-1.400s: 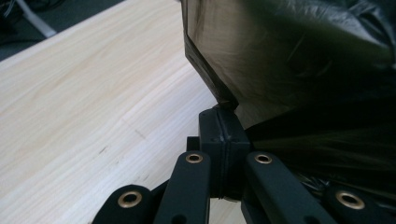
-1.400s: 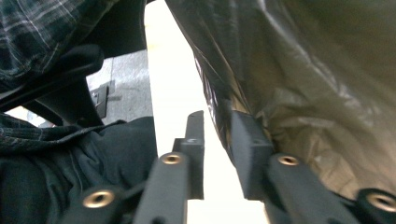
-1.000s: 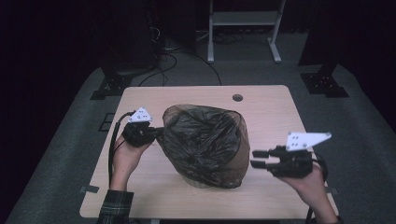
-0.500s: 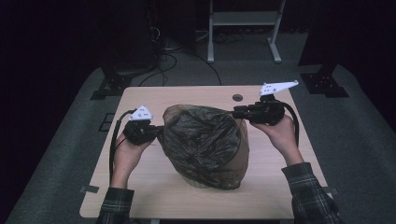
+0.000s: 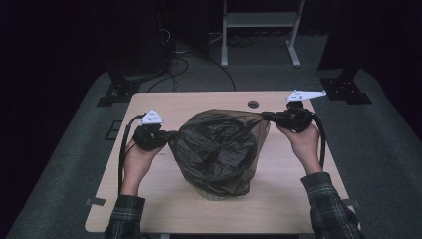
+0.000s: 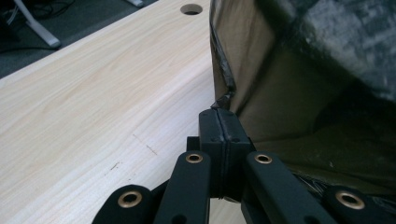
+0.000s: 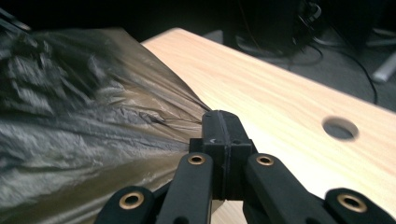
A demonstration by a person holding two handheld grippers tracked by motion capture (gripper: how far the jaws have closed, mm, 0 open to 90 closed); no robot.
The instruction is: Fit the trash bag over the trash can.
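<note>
A dark, half-transparent plastic bag [image 5: 219, 149] bulges over a round container in the middle of the wooden table [image 5: 278, 199]. My left gripper [image 5: 171, 134] is shut on the bag's left edge; the film [image 6: 289, 84] is pinched between the closed pads [image 6: 219, 112]. My right gripper [image 5: 263, 115] is at the bag's upper right, where its jaws have just been closing on the film. A stretched fold of the bag [image 7: 93, 107] now runs into the shut pads [image 7: 219, 114]. The bag is drawn taut between the two grippers.
A round cable hole [image 5: 253, 104] lies in the tabletop just behind the right gripper. Black cables trail from both grippers over the table's sides. A white-legged stand [image 5: 259, 30] and dark equipment are on the floor beyond the far edge.
The right hand travelled from the table's near right to the bag's far right corner and shut on its edge, pulling that corner outward. The left hand held still.
</note>
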